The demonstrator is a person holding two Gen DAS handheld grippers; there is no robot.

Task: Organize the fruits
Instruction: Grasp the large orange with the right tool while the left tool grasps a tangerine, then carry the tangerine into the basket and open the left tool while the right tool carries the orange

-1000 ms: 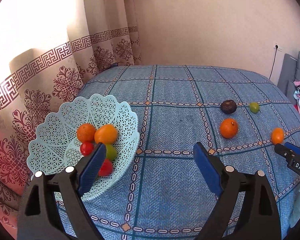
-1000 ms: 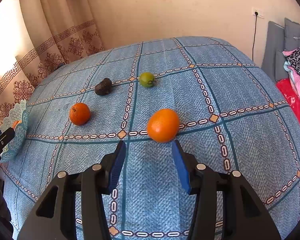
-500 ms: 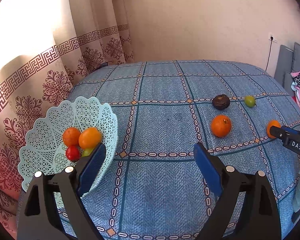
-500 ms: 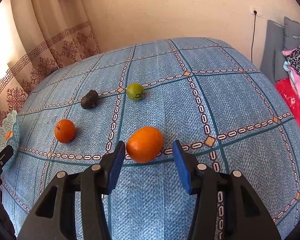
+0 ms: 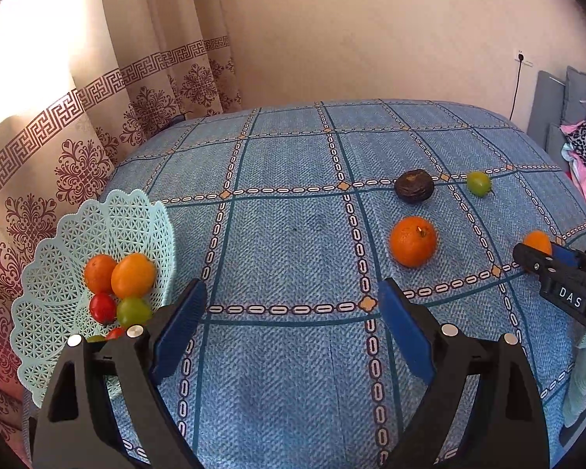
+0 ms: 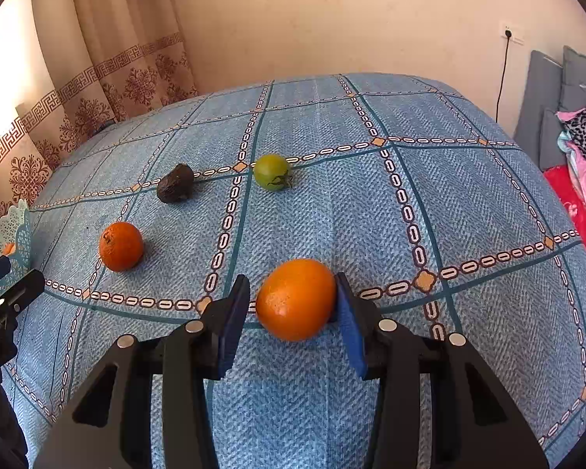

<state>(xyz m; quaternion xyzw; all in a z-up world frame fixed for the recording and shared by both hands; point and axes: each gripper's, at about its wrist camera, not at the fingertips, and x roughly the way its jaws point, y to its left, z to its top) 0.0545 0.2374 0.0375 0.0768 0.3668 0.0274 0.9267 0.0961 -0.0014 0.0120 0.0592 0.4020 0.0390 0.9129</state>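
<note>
Four fruits lie loose on the blue patterned bed cover [image 6: 429,211], and we are at the pick-up of one of them: the near orange [image 6: 296,299] sits between the blue pads of our right gripper [image 6: 293,308]. Its jaws stand at a middling width, the right pad at or almost at the skin and a thin gap on the left, so we judge the grip not yet made. From that orange, the second orange [image 6: 121,246] lies at about ten o'clock, the dark wrinkled fruit [image 6: 175,188] further off at eleven, and the green fruit [image 6: 272,172] at twelve, all well apart from one another. Our left gripper [image 5: 293,305] hovers over bare cover with its jaws wide and nothing in them; at its nine o'clock sits the pale green lattice basket [image 5: 58,234], at the left edge of the bed by the curtain [image 5: 97,109], holding several orange, red and green fruits. The next move, as we judge it, calls for closing gently and evenly on the round fruit, which may roll or slip on the soft cover, then lifting and carrying it across to the basket without knocking the second orange on the way.
</note>
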